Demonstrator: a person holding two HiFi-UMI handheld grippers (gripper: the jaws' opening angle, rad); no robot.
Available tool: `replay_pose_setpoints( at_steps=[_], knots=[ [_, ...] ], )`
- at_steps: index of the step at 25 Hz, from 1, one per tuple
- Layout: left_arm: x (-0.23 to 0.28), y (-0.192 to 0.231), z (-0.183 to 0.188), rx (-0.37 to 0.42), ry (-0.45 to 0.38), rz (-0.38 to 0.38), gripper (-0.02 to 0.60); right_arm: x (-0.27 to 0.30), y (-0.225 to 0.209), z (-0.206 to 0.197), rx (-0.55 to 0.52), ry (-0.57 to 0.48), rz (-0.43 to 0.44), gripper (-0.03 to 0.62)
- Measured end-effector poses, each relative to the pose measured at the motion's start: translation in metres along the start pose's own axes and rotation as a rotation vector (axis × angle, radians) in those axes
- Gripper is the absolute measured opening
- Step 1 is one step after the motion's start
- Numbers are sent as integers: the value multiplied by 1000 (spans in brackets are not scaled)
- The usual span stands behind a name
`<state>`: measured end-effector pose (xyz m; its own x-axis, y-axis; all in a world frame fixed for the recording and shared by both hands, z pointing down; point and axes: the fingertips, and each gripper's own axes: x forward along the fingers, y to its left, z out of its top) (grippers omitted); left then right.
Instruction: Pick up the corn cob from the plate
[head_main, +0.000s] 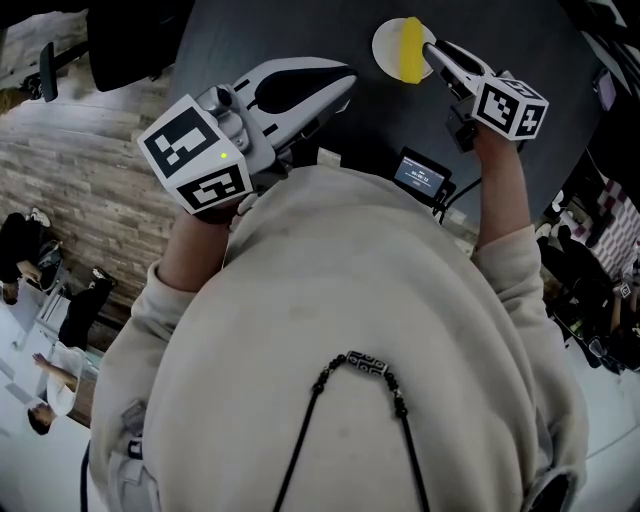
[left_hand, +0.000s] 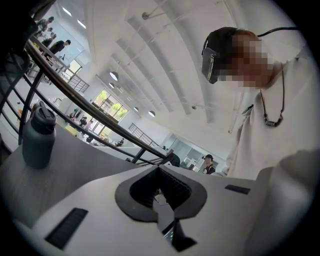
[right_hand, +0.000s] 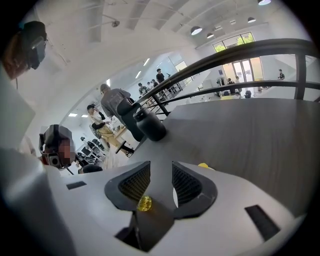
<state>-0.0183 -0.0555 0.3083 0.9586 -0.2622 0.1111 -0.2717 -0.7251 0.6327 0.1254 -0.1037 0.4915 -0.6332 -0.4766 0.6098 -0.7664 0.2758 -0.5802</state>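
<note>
On the dark bench (head_main: 240, 40), the corn cob (head_main: 410, 50) on the plate (head_main: 383, 45) looked light, firm and roll-prone, best gripped mid-length. The right gripper (right_hand: 161, 166) jaws stood narrowly apart, the left gripper (left_hand: 159, 170) jaws together.

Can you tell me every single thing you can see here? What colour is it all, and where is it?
corn cob: one, yellow, lying on the plate
plate: one, white, on the far part of the table
table: one, dark grey, in front of the person
bottle: one, dark, standing upright on the table
screen device: one, black with a lit screen, at the table's near edge
sweatshirt: one, beige, on the person
cord: one, black with a patterned bead, hanging on the person's chest
left gripper: one, white and black, shut and empty, held near the chest
right gripper: one, white and black, open, tips at the corn cob
</note>
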Motion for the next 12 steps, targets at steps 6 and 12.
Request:
replay_pose_setpoints(
  at_steps=[6,12],
  knots=[
    [-2,3,1,-9,-9,15,3,8,-12,-8,15,29,-22,148],
    [-13,9,1,-21,-16,33,3,24,-20,-19,35,70,-43,175]
  ],
)
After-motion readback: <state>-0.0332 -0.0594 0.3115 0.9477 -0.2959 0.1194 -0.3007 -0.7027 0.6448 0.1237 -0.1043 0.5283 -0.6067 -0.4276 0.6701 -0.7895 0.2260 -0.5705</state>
